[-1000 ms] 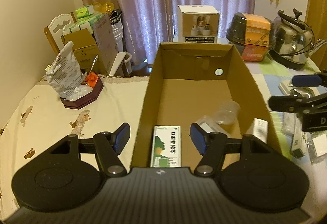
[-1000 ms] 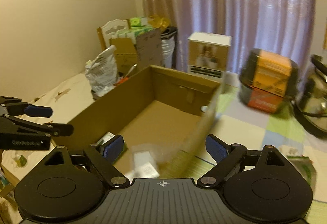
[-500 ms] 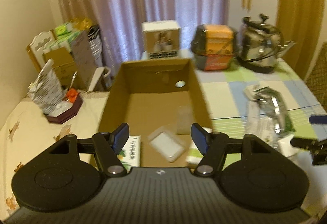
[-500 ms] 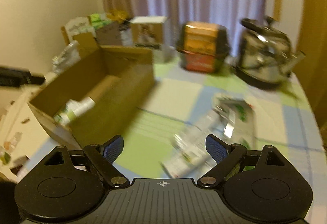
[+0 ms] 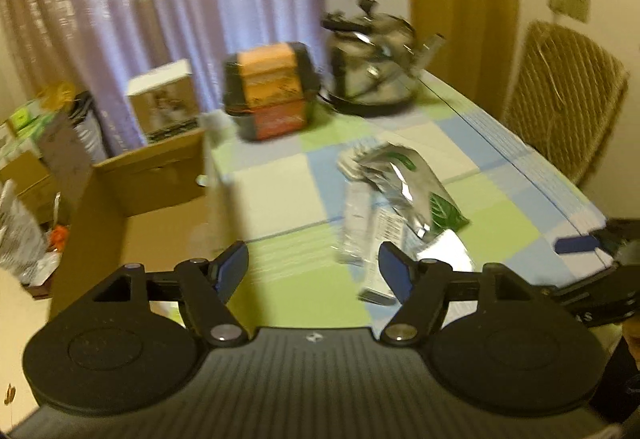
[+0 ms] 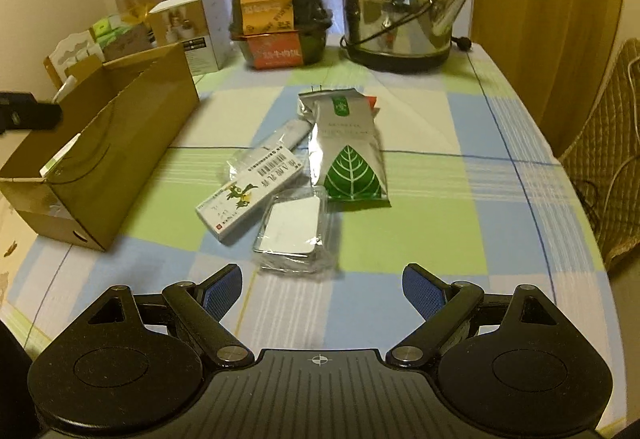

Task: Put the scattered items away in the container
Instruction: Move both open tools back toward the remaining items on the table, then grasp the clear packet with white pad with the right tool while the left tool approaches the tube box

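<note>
Checked blue, green and white cloth over the worktop (image 6: 420, 239), lilac curtains behind. Open brown cardboard box (image 6: 120, 143) at the left edge, a few things already inside, contents hard to make out. Still loose mid-worktop, near the box but apart from it: clear plastic case with a white insert (image 6: 294, 235), nearest; long white carton with a barcode and a flower print (image 6: 250, 195), touching the case; silver foil pouch with a green leaf (image 6: 346, 159), overlapping the case's far corner; a slim clear-wrapped strip (image 6: 286, 135) tucked behind the carton. Right tool (image 6: 322, 293) spread wide and empty, low over the cloth just short of the case. Left tool (image 5: 312, 271) likewise wide and empty, in a blurred view aimed at the same heap.

Likely next: closing on the plastic case. Risks, as a judgement: slick, flat case sliding out from the pads; carton and pouch dragged along, since all three touch; both tools crowding one small pile. Steel kettle (image 6: 400, 23) and orange-and-black food tub (image 6: 282, 25) well clear at the back.
</note>
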Demonstrator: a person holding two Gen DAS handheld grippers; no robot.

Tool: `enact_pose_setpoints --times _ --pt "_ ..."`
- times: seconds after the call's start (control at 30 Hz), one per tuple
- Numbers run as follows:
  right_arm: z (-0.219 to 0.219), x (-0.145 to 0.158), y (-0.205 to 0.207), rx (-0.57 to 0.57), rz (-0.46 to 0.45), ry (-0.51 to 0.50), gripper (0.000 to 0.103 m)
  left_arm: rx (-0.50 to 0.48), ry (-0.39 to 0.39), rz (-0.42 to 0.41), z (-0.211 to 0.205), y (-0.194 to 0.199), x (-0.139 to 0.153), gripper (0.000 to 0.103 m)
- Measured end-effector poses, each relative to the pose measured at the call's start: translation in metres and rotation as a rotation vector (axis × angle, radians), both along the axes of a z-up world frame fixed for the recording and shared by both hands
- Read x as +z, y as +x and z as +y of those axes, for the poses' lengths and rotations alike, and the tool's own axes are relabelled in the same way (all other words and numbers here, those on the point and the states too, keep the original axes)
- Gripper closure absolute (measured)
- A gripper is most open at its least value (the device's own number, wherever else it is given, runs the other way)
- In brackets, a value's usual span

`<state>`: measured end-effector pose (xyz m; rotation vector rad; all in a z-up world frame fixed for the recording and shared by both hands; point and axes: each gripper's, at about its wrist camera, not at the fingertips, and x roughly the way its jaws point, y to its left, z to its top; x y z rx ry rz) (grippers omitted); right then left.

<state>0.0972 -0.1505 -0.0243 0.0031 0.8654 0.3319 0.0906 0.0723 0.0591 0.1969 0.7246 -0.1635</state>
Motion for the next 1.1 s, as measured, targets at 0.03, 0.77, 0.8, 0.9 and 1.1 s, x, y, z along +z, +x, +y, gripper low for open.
enact_pose_setpoints --times 0.03,0.77,0.8,0.9,1.1 --pt "0.000 -0.002 0.001 0.000 0.002 0.001 0.011 -0.007 0.000 0.014 -0.005 0.002 -0.005 0.035" --pt "0.045 -0.042 0.047 -0.002 0.018 -0.018 0.011 -0.020 -0.034 0.148 -0.012 0.029 -0.057 0.028" --pt "0.047 -0.044 0.049 -0.004 0.018 -0.020 0.011 -0.017 -0.038 0.150 -0.011 0.029 -0.058 0.028" --pt "0.054 -0.050 0.058 -0.003 0.025 -0.020 0.011 -0.008 -0.048 0.158 -0.007 0.031 -0.061 0.028" --pt "0.063 -0.062 0.071 -0.002 0.035 -0.045 0.011 -0.016 -0.038 0.166 -0.006 0.034 -0.068 0.027"
